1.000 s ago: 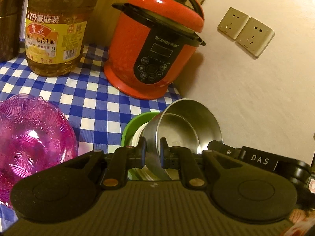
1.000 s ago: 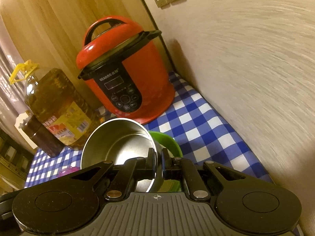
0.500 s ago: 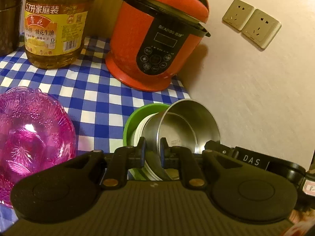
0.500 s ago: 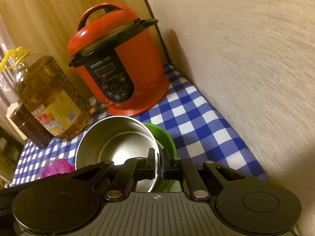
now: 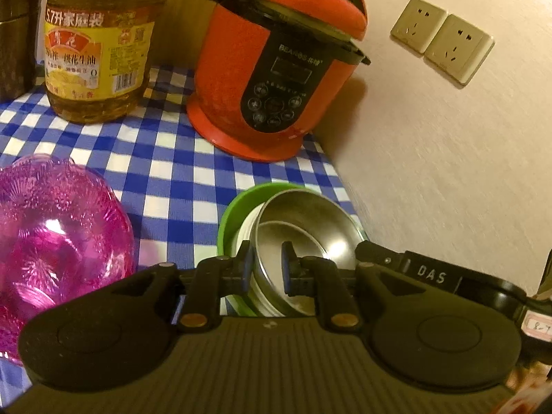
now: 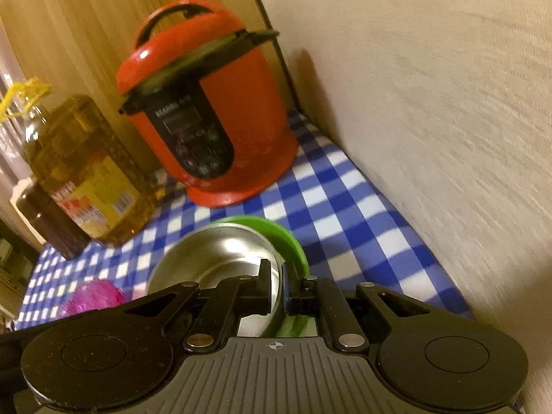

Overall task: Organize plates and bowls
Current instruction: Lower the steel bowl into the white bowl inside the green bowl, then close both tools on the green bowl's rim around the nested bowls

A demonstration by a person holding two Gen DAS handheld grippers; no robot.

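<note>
The steel bowl (image 5: 303,231) is sitting tilted inside the green bowl (image 5: 234,220) at lower centre of the left wrist view, on the blue-checked worktop (image 5: 165,172). A white rim is showing between the two. The left hand-held gripper (image 5: 265,269) is clenching the steel bowl's near rim, one pad outside and one inside the wall. In the right wrist view the right hand-held gripper (image 6: 274,288) is pinching the opposite side of the same steel bowl (image 6: 214,255), its fingers nearly together with the thin rim between them, and the green bowl (image 6: 289,241) is peeking out just beyond. The right hand-held gripper's black body is also showing at the lower right of the left wrist view.

A pink glass bowl (image 5: 51,234) is resting at the left edge, apart from the stack. Farther back, at upper centre, a red electric cooker (image 5: 276,69) is standing near the wall, with a large oil bottle (image 5: 96,45) at upper left. A dark container (image 5: 17,34) is standing beside the bottle. Two wall sockets (image 5: 441,38) are showing at upper right.
</note>
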